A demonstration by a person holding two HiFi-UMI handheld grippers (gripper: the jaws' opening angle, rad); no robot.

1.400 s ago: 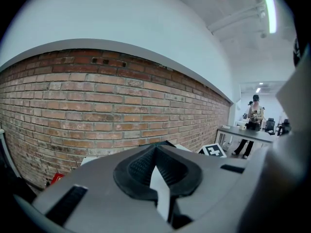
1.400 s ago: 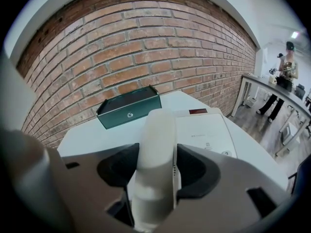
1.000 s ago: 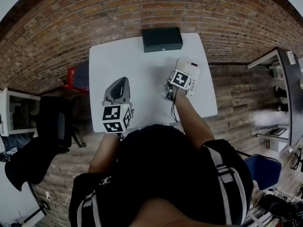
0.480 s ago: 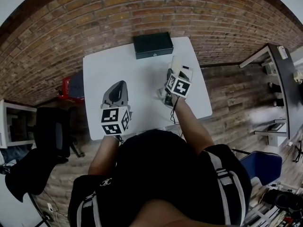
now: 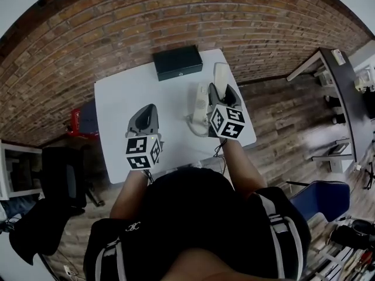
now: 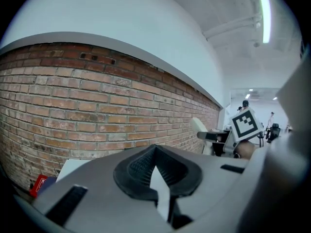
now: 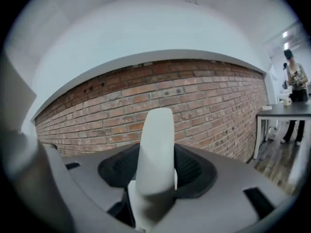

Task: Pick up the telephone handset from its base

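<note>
now the right gripper [image 5: 221,94] has its jaws clamped on the white telephone handset [image 5: 221,73], whose end stands up between them in the right gripper view [image 7: 155,149]. the handset is held over the table [image 5: 126,89] near its right edge, just beside the pale base [image 5: 200,102]. the left gripper [image 5: 146,111] hovers over the near left part, jaws together with nothing in them. a black box [image 5: 177,62] sits at the far edge.
</note>
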